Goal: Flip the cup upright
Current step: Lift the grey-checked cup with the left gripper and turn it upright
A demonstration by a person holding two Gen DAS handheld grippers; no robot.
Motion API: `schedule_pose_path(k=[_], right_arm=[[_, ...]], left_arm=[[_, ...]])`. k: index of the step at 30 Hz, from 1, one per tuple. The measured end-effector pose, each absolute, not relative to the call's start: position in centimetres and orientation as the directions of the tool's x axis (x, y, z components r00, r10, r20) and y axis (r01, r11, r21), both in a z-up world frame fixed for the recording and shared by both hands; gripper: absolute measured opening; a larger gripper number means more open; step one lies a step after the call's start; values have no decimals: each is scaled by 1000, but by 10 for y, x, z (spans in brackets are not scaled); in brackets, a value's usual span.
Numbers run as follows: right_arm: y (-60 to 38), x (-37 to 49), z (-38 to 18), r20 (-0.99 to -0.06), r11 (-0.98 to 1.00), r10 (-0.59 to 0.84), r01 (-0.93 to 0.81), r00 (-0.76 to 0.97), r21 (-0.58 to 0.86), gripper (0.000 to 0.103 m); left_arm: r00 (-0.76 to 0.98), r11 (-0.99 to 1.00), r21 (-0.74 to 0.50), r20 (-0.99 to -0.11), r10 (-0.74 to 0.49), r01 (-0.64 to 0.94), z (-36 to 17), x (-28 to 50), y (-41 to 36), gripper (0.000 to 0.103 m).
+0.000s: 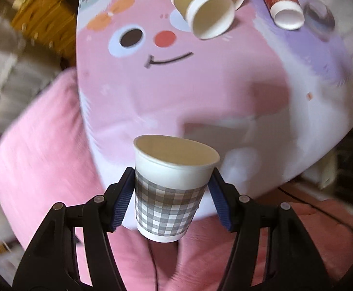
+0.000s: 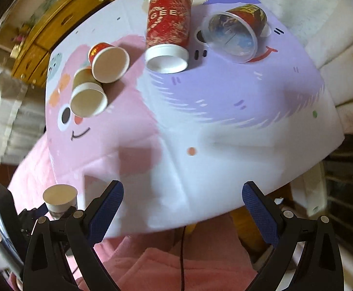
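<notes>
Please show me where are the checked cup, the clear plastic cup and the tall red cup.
checked cup (image 1: 168,201): left wrist view, on its grey checked sleeve.
clear plastic cup (image 2: 232,40): right wrist view, inside its open mouth.
tall red cup (image 2: 168,21): right wrist view, on its red side wall.

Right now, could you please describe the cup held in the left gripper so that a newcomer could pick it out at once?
Start at the pink and purple cartoon tablecloth; near its front edge, the left gripper holds a white paper cup with a grey checked band, mouth up. The other cups, like the kraft-brown paper cup, lie on their sides at the far end; none is checked.
</notes>
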State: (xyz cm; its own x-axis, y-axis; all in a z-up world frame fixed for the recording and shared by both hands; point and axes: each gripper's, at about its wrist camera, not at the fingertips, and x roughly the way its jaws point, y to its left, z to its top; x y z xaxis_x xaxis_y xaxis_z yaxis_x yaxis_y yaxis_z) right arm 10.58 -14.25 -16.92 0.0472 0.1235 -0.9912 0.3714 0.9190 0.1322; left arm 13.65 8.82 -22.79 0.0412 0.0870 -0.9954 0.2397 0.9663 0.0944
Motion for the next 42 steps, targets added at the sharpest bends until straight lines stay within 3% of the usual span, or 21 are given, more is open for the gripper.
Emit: schedule_pose_path(k=[6,11,16,26,42], right_arm=[[-188,99,-172,-992,947,128,295,19,128,100],[-220,99,-166,-992,958,118,260,33,122,100],[-247,106,-152,-992,965,93,237,81,110,100],[-264,123,-144,-991,984,71,157,113,88,100],[-260,142,-170,-996,994,70,77,53,74,100]], left_arm=[[-51,996,-74,-996,-71,45,-225,130,38,58],[-30,994,-109,-994,-109,23,-219,140,-9,58],[19,971,-238,-971,-237,-21,-218,164,-42,58],[33,961,-272,-962,-270,-52,-239,185,-79,59],[-49,942,-312,-946,-320,-122,-269,195,-75,63]])
